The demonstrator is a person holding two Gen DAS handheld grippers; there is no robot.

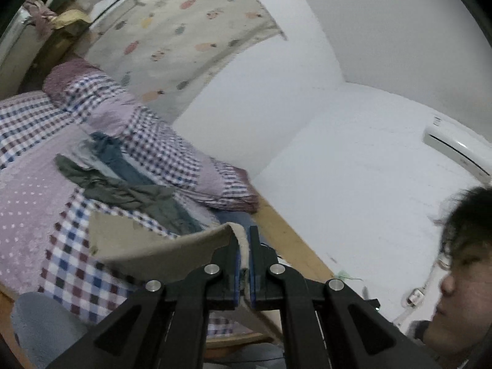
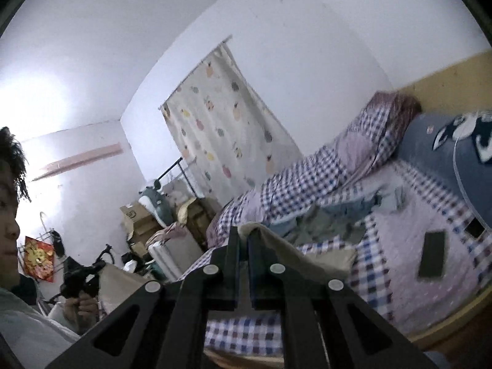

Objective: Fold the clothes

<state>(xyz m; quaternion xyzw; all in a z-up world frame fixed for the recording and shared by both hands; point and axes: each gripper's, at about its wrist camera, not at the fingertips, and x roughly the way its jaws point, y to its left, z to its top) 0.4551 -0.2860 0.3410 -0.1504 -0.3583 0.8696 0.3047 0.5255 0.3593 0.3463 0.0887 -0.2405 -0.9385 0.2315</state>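
A beige garment (image 1: 147, 246) hangs stretched above the bed, held up at two points. My left gripper (image 1: 244, 240) is shut on one edge of it, the thick hem pinched between the blue pads. In the right wrist view my right gripper (image 2: 244, 240) is shut on another edge of the same beige garment (image 2: 307, 255), which drapes away to the right. The left gripper (image 2: 80, 279) also shows far left in a hand, with beige cloth beside it. A pile of grey-green and blue clothes (image 1: 129, 178) lies on the bed behind.
The bed has a checked and dotted purple cover (image 1: 27, 203) and a rolled checked quilt (image 1: 172, 153) along the wall. A dark phone (image 2: 433, 258) lies on the cover; a blue pillow (image 2: 442, 160) sits near it. A person's face is close at the frame edges. Boxes stand by the curtain (image 2: 215, 123).
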